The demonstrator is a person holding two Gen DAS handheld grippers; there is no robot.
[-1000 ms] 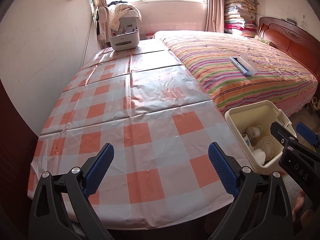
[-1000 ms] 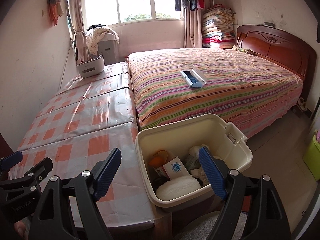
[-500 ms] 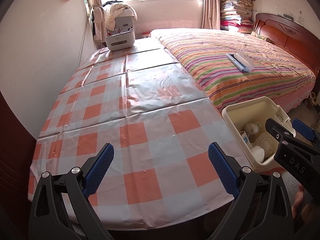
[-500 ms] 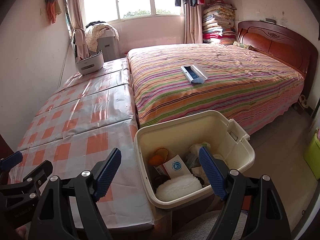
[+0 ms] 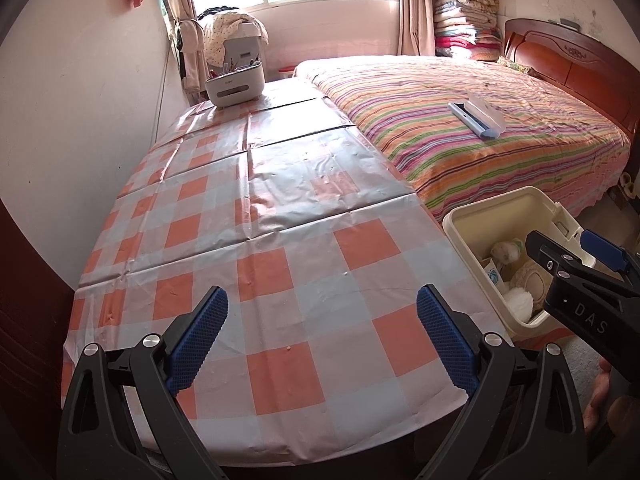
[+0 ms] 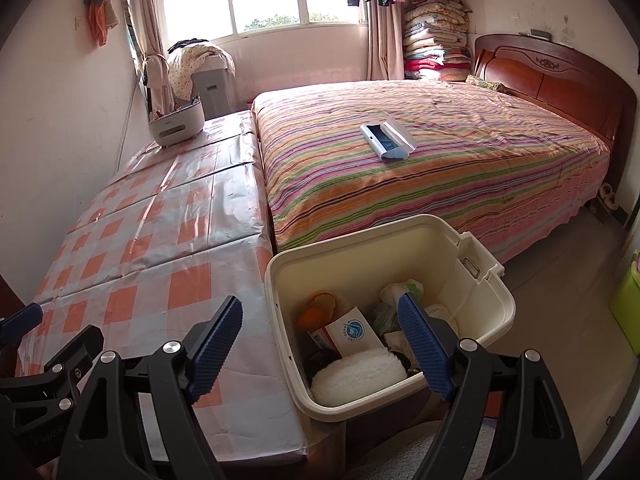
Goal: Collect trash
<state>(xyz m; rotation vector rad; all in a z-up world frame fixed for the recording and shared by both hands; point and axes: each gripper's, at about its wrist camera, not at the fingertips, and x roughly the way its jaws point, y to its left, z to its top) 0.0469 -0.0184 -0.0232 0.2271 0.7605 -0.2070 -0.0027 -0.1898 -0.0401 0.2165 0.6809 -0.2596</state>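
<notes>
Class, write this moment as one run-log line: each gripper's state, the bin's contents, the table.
left gripper: open, empty | right gripper: open, empty | cream plastic bin: holds trash | checked orange-and-white tablecloth: no trash seen

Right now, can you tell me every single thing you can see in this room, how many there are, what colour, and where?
bin: one, cream, on the floor between table and bed, open, trash inside
trash: several pieces, white, orange and green, in the bin
table: one, orange and white checked cover, along the left wall
caddy: one, white, far end of the table, pens in it
bed: one, striped cover, dark wooden headboard, right of the table
lint brush: one, blue and white, on the bed
folded quilts: one stack, mixed colours, far corner by the window
green box: one, on the floor at the right edge
left gripper: one, black with blue pads, open, empty, over the table
right gripper: one, the same colours, open, empty, over the bin
</notes>
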